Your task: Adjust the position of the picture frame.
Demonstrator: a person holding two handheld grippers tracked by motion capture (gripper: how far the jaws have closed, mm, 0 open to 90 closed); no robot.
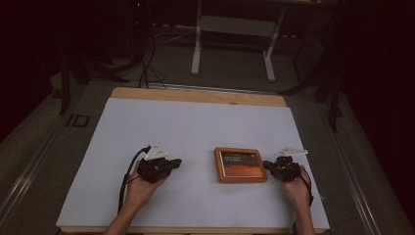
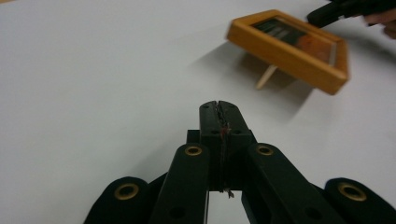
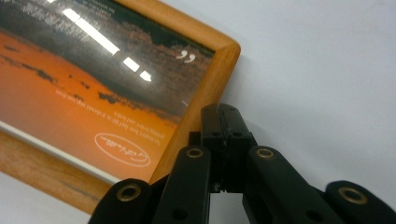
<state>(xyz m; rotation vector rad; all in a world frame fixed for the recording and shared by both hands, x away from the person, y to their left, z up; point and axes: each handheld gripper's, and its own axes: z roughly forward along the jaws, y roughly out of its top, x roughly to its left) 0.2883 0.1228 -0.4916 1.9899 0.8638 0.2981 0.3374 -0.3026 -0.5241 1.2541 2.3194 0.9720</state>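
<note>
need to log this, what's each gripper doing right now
Left gripper: shut, holding nothing, above the white table cover.
Right gripper: shut, empty, its tips at the edge of the orange wooden picture frame.

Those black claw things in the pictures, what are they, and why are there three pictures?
They are tongs that a person holds, one in each hand. The top picture comes from a camera up high looking down at the table. There you see the left tongs and the right tongs on a white table cover. The other two pictures come from little cameras riding on each pair of tongs. Both pairs are pinched shut and hold nothing. Between them is a wooden picture frame with an orange picture in it. The right tongs are right beside its edge. From the left tongs' camera, the frame looks tilted up on a little prop.
</note>
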